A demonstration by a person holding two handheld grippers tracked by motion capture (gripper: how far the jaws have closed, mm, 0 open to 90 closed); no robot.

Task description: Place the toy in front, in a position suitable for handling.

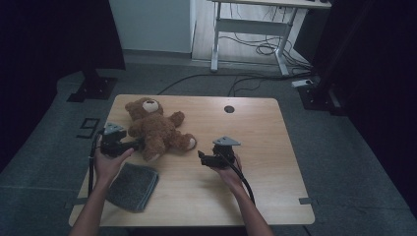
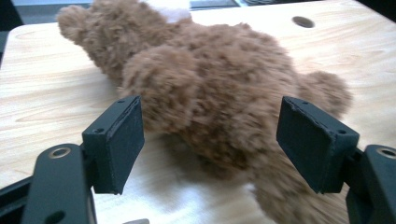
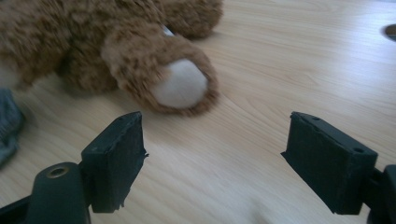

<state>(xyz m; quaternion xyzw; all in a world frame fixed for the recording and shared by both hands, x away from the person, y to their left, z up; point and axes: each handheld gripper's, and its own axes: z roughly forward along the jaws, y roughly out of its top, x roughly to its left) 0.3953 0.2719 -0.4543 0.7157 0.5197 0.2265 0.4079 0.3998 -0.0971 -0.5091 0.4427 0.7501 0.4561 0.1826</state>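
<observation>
Table (image 1: 275, 162): light wood top with a round cable hole (image 1: 229, 109) near the far edge, sitting on grey floor.

Teddy bear (image 1: 156, 129): brown plush, lying on the table's left half, head toward the far left corner, legs pointing toward the centre. One foot with a pale sole (image 3: 180, 86) is facing the right gripper's camera. In the left gripper view the bear's furry body (image 2: 219, 93) is lying straight ahead of the jaws, blurred at the near edge.

Grey cloth (image 1: 133, 186): folded, lying flat near the front left corner, just beside the person's left forearm and apart from the bear. A grey edge of it is showing at the left border of the right gripper view (image 3: 8, 126).

Left gripper (image 1: 140, 144): sitting in the left hand (image 1: 109, 162) at the bear's near side, tips right against the fur in the high view. Jaws are standing wide; the body is lying between and beyond the pads, which aren't pressing on it, so no grip.

Right gripper (image 1: 200, 156): sitting in the right hand (image 1: 228, 169), pointing left at the bear's foot, near it but apart. Jaws are standing wide with bare tabletop between them, holding nothing.
</observation>
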